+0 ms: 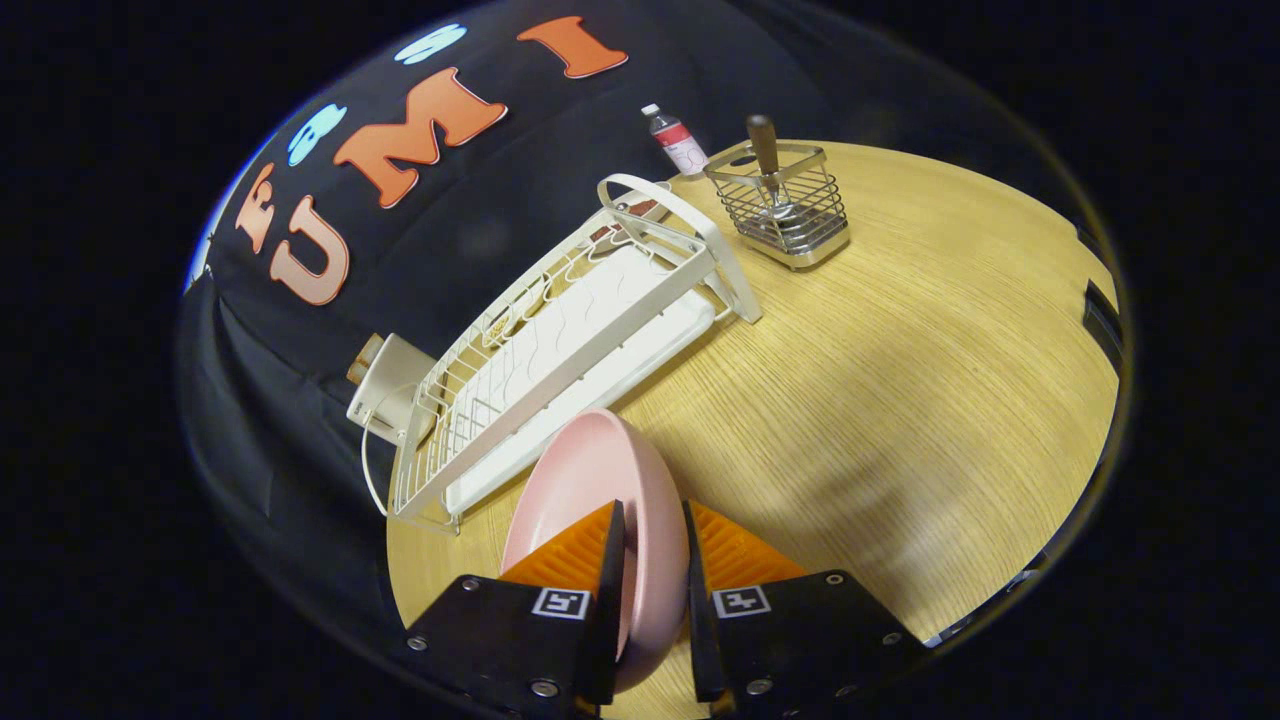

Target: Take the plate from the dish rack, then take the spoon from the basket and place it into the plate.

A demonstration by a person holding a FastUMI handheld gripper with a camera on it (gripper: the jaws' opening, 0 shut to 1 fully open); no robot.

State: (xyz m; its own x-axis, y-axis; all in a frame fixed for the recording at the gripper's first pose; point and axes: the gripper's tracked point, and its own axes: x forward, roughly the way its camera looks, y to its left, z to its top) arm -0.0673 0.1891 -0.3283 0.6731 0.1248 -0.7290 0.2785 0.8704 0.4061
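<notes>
The hand-held gripper (pixel 655 560) is clamping the pink plate (pixel 600 480) by its rim, on edge above the table (pixel 900 380), just beside the dish rack (pixel 560 340), while the spoon (pixel 768 160) is standing in the basket (pixel 790 210) beyond.

Black screwed tongs (pixel 652 560) with square markers

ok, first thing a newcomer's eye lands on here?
The pink plate, held on edge between the tongs, both fingers pressing its rim, just over the wooden table. Beside it lies the white dish rack; beyond, a wire basket holds the brown-handled spoon.
</notes>
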